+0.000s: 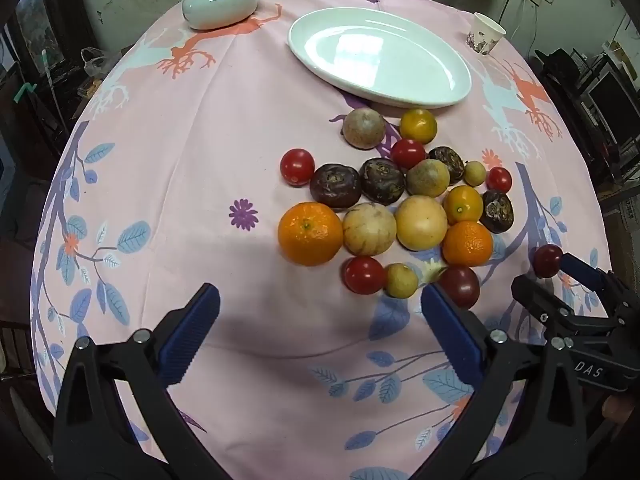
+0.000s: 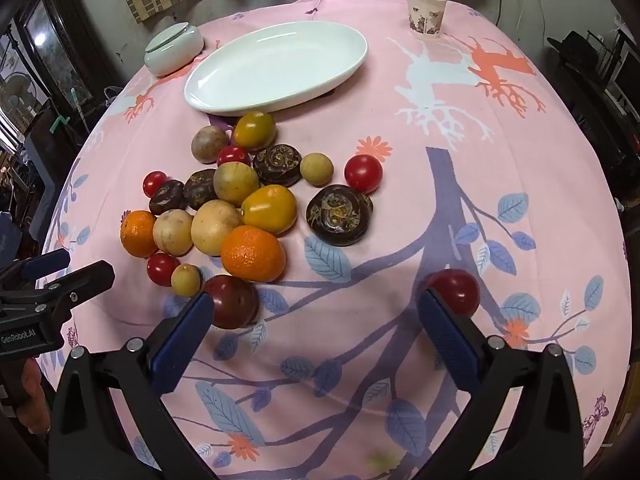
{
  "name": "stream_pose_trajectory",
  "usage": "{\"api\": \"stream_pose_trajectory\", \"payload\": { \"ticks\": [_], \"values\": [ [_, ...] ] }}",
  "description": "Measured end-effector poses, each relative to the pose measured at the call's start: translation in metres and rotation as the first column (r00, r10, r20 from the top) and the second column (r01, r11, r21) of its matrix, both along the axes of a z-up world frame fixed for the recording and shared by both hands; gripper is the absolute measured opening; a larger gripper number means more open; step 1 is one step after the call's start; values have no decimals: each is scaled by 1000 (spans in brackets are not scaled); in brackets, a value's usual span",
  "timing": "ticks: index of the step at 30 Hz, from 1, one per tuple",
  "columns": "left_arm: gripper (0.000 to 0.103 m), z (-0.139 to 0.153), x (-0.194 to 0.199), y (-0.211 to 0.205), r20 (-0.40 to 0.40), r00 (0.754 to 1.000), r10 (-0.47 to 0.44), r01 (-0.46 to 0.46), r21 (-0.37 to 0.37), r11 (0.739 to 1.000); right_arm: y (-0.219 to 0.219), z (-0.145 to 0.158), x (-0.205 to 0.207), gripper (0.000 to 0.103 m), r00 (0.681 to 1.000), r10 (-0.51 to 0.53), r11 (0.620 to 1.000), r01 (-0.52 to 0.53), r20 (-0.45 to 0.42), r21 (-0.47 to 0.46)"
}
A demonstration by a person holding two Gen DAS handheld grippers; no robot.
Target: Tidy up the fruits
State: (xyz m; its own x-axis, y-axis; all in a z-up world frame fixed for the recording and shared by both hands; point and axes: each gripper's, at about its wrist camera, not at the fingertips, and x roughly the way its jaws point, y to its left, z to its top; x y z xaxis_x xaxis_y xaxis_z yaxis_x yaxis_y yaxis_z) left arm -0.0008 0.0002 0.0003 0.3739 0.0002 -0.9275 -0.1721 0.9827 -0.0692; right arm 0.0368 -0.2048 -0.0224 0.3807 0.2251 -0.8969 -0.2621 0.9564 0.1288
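Observation:
A pile of mixed fruit lies on the pink cloth: oranges, red tomatoes, yellow-green round fruits and dark water chestnuts. It also shows in the right wrist view. A white oval plate stands empty behind it, seen also in the right wrist view. My left gripper is open and empty, just in front of the pile. My right gripper is open and empty; a dark red tomato sits by its left finger and a red tomato by its right finger.
A pale green lidded bowl stands at the back left and a paper cup at the back right. The round table's edge drops off at the left, with dark furniture around.

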Motion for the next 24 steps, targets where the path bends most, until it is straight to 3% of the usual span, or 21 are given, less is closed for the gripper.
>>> {"api": "stream_pose_trajectory", "payload": {
  "ticks": [24],
  "values": [
    [101, 4, -1, 4, -20, 1000, 13, -13, 37, 999, 3, -1, 0, 102, 1000, 12, 1000, -12, -2, 6]
  ]
}}
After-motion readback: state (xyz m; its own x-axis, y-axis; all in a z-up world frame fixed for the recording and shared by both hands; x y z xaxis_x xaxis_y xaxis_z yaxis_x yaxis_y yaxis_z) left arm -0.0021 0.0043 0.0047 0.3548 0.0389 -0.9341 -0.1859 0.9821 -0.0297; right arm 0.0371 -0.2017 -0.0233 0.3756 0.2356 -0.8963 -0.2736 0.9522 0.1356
